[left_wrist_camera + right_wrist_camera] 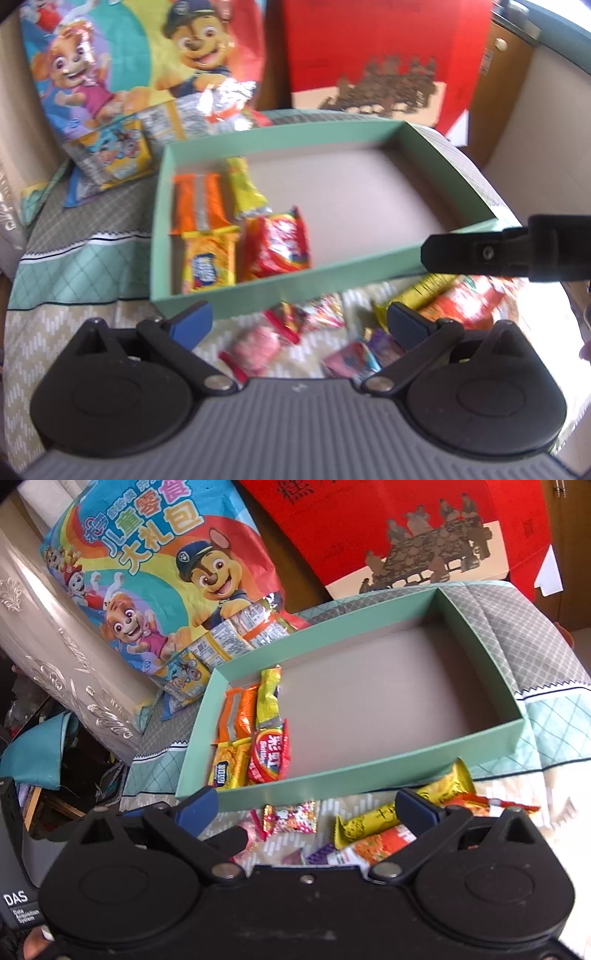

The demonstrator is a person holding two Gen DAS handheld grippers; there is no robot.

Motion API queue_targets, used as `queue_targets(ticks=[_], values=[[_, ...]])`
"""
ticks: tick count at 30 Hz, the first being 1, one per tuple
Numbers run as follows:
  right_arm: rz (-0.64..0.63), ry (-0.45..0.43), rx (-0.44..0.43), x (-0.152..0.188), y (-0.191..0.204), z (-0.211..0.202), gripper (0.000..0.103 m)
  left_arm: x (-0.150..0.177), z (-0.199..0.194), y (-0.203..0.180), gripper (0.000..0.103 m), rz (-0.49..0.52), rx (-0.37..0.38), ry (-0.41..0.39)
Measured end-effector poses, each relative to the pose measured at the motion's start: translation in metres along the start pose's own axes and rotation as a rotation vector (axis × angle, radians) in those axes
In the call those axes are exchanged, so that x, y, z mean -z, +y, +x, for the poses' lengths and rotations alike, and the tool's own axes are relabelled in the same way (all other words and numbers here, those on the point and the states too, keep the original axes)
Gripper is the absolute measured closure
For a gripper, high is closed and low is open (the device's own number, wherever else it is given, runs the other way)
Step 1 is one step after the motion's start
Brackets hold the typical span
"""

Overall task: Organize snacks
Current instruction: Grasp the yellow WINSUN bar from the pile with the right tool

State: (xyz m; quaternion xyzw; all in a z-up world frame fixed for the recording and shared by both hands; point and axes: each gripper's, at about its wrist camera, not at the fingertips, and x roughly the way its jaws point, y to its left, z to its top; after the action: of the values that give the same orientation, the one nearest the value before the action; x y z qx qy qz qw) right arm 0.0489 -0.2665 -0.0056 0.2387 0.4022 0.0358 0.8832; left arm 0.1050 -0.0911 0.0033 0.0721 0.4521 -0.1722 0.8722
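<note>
A shallow green box (258,288) (388,782) lies on a patterned cloth. In its left end lie an orange bar (199,203) (240,712), a yellow bar (245,190) (269,698), a yellow biscuit pack (208,262) (229,764) and a red Skittles pack (275,243) (269,755). Loose snacks lie in front of the box: a pink sweet (255,347), a gold bar (424,291) (406,808), an orange packet (384,843). My left gripper (299,325) is open and empty above them. My right gripper (306,808) is open and empty; one finger shows in the left wrist view (476,254).
A large cartoon-dog snack bag (122,70) (155,579) leans behind the box at left, small packs spilling from it. A red gift box (376,51) (424,528) stands behind. A grey headboard (55,653) is at left.
</note>
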Motion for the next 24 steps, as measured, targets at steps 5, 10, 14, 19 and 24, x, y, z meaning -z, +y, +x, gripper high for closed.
queue_targets(ticks=[5, 10, 14, 19, 24], values=[[-0.005, -0.006, 0.017, 0.016, -0.02, -0.016, 0.0, 0.015, 0.0, -0.031, 0.0, 0.072, 0.051, 0.029], [-0.025, 0.033, -0.011, 0.026, -0.031, -0.016, 0.018, 0.041, -0.001, -0.047, 0.0, 0.099, 0.156, 0.103], [-0.047, 0.091, -0.036, 0.037, -0.038, -0.007, 0.022, 0.06, 0.002, -0.06, 0.0, 0.129, 0.208, 0.164], [-0.036, 0.17, -0.033, 0.051, -0.052, 0.0, 0.022, 0.064, 0.018, -0.072, 0.0, 0.125, 0.149, 0.196], [-0.007, 0.204, -0.066, 0.066, -0.062, -0.008, 0.022, 0.054, 0.034, -0.071, 0.0, 0.082, 0.08, 0.184]])
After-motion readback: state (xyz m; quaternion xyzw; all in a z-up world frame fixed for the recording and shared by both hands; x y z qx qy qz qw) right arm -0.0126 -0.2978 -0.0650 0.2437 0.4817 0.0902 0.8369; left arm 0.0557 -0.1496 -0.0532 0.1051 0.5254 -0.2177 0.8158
